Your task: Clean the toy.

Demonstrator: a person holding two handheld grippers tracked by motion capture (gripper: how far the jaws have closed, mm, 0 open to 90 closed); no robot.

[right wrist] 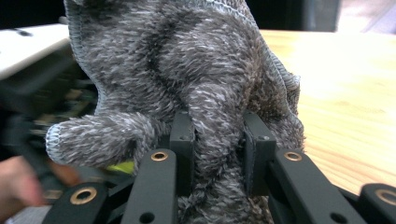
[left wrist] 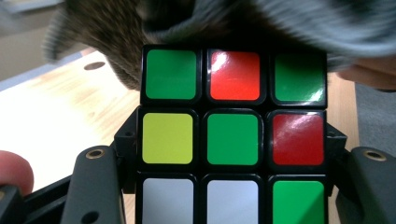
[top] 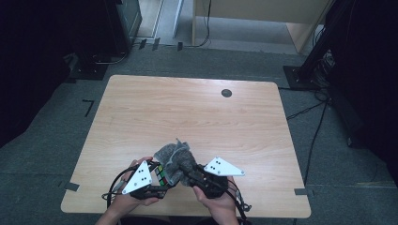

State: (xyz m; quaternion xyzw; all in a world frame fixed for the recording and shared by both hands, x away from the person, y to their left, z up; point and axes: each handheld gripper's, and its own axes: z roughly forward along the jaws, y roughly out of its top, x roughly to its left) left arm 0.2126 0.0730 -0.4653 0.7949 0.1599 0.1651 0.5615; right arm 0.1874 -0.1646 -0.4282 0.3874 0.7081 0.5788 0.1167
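Observation:
A scrambled puzzle cube [left wrist: 232,140] with green, red, yellow and white stickers is clamped between the jaws of my left gripper [left wrist: 231,154]. From above, the cube [top: 161,175] sits near the table's front edge with my left gripper [top: 151,179] shut on it. My right gripper [right wrist: 218,140] is shut on a fuzzy grey cloth [right wrist: 187,79], a fold pinched between its pads. The cloth [top: 174,158] is bunched over the cube's far top side, held by my right gripper [top: 190,174]. The grey cloth [left wrist: 261,23] drapes across the cube's upper edge.
The light wooden table [top: 187,117] has a dark round grommet [top: 226,93] at the far right. Grey carpet surrounds it, with black stands and cables at the right and back left. Both hands are close together at the front edge.

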